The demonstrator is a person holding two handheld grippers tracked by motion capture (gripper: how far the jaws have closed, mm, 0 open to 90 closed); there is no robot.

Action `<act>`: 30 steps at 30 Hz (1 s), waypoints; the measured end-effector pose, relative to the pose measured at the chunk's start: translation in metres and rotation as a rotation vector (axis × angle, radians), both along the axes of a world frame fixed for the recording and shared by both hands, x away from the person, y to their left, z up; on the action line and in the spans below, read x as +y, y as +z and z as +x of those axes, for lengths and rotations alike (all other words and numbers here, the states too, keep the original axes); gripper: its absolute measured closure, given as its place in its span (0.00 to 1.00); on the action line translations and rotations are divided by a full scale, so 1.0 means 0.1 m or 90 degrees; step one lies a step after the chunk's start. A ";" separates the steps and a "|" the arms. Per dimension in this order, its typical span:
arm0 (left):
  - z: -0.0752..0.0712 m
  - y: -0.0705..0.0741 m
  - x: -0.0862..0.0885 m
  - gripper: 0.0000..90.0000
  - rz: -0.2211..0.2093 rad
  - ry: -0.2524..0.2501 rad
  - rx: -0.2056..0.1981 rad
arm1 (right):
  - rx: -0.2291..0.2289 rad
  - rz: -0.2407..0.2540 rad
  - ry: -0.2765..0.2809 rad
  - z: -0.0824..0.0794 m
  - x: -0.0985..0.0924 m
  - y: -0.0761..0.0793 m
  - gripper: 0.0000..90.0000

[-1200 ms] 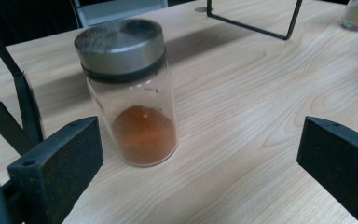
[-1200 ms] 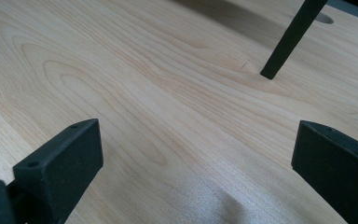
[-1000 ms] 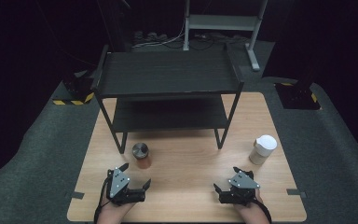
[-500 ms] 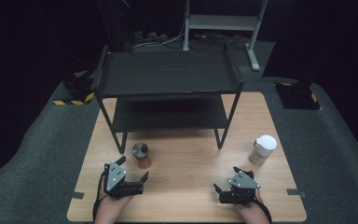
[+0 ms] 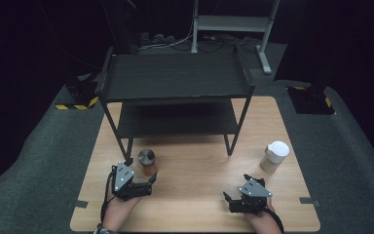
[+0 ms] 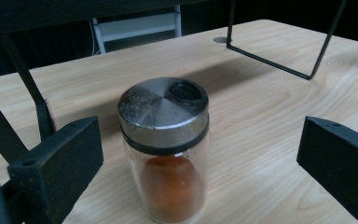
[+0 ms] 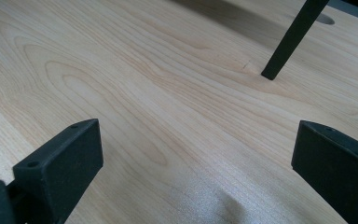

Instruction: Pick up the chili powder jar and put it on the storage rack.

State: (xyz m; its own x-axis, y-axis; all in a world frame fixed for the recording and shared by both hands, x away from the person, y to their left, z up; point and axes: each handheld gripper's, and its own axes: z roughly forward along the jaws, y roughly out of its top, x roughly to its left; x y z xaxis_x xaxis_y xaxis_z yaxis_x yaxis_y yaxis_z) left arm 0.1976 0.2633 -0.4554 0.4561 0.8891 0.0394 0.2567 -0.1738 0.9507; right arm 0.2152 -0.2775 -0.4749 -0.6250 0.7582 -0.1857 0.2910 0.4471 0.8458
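The clear glass spice jar (image 6: 164, 149) stands upright, lower centre of the left gripper view, metal lid up, orange powder inside. The left gripper (image 6: 200, 163) gapes wide around it, untouching.

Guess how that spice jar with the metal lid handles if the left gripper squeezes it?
The spice jar looks like clear glass: probably rigid, smooth, maybe slippery against the left gripper. It stands upright, taller than wide, so an off-centre push might tip it. Only partly filled with orange powder, likely light.

Spice jar (image 6: 164, 154): clear glossy glass, brushed metal lid. Table (image 6: 270, 107): pale smooth wood.
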 end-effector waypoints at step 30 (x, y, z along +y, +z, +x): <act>0.37 -0.05 0.00 0.03 -0.009 0.010 0.019 | 0.000 0.001 0.002 0.00 -0.01 0.00 0.01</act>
State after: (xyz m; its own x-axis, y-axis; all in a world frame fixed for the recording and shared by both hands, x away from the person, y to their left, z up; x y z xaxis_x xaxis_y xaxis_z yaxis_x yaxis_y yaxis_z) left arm 0.2350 0.2633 -0.4601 0.4434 0.8962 0.0141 0.2873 -0.1569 0.9449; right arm 0.2154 -0.2781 -0.4750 -0.6278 0.7561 -0.1849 0.2892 0.4471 0.8464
